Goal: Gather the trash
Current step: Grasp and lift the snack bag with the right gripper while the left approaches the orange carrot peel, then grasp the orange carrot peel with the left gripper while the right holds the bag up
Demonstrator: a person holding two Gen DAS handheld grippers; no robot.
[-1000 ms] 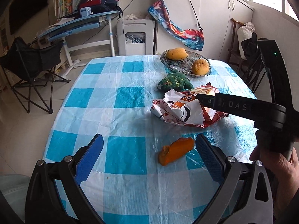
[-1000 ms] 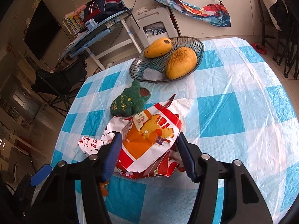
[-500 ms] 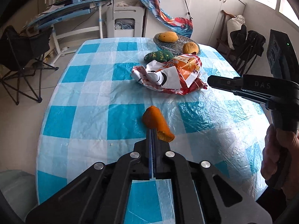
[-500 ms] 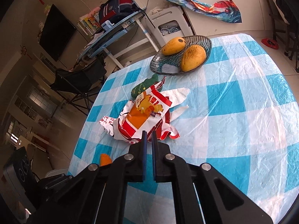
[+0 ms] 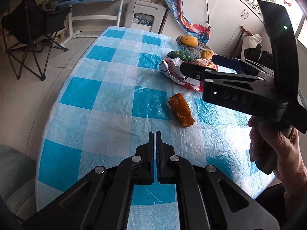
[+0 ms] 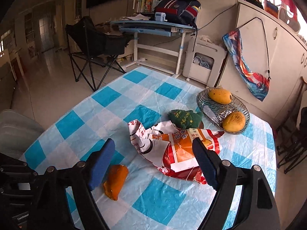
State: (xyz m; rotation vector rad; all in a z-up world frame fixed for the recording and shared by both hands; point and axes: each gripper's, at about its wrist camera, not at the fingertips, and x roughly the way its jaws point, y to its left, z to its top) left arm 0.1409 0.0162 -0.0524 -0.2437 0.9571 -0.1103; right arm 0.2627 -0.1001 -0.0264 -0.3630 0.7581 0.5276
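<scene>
Right wrist view: crumpled wrapper at table centre, orange peel at its 7 o'clock. Right gripper jaws opening, nothing between them. Left gripper pressed together, empty. Risk: slick wrapper slipping out, or snagging green pouch at 12.

On the table lie one orange peel, one crumpled snack bag and one green stuffed toy. One glass bowl at center right holds two mangoes (both yellow). Two grippers show.
</scene>
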